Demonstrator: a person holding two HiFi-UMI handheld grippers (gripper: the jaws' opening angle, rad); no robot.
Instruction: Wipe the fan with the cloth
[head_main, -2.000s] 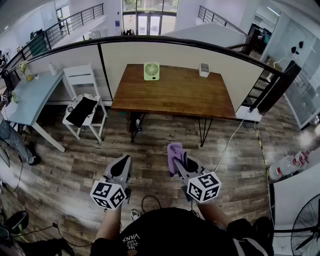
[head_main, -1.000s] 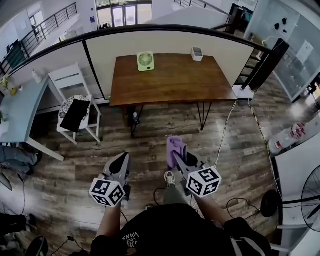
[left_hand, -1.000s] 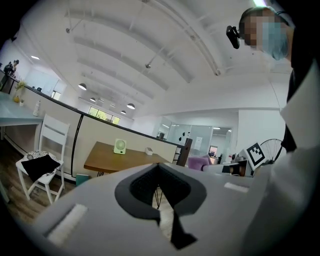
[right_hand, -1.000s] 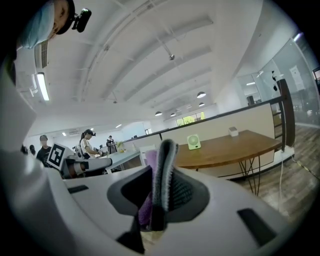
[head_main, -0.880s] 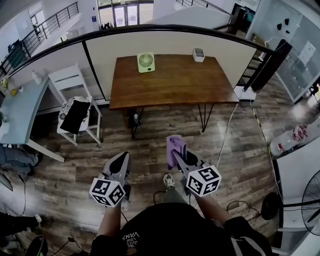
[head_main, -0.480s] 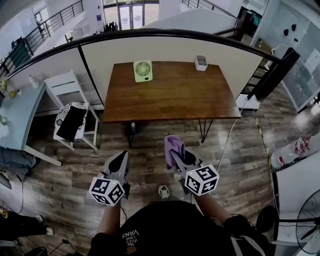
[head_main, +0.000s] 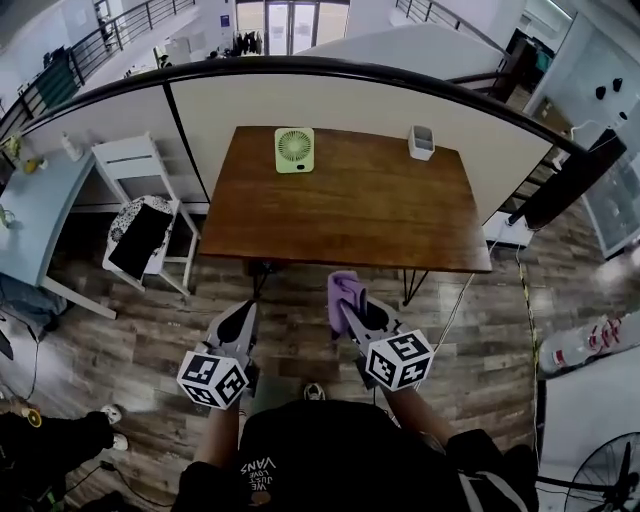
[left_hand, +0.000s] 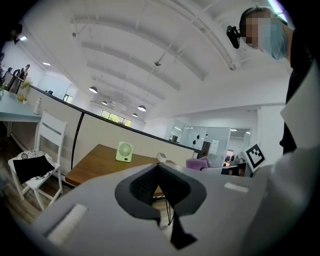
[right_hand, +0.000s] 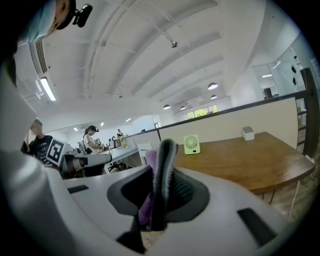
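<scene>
The person's two arms reach forward from the bottom of the head view, over the wooden floor (head_main: 480, 330). The left gripper (head_main: 243, 308) is at 11 o'clock from the person. Its jaws are pressed together with nothing between them, and in its own view the two dark pads meet edge to edge. The right gripper (head_main: 349, 312) is at 1 o'clock, beside the left one but apart from it. Its jaws are clamped on the purple cloth (head_main: 344, 293), which stands up past the fingertips as a folded wad.

Beyond the grippers, at 12 o'clock, stands the brown wooden table (head_main: 350, 215) on thin dark legs. Its near edge lies just past the cloth in the head view. The green fan (head_main: 294, 150) stands upright at the table's far edge, at 11 o'clock from the right gripper, with its round grille facing the person. It is well apart from the cloth. A small white container (head_main: 421, 142) sits at the far right corner, at 1 o'clock.

At 10 o'clock from the left gripper, a white chair (head_main: 128, 160) carries a black item (head_main: 138, 238) on its seat. Behind the table runs a pale partition (head_main: 240, 100) with a dark top rail.
</scene>
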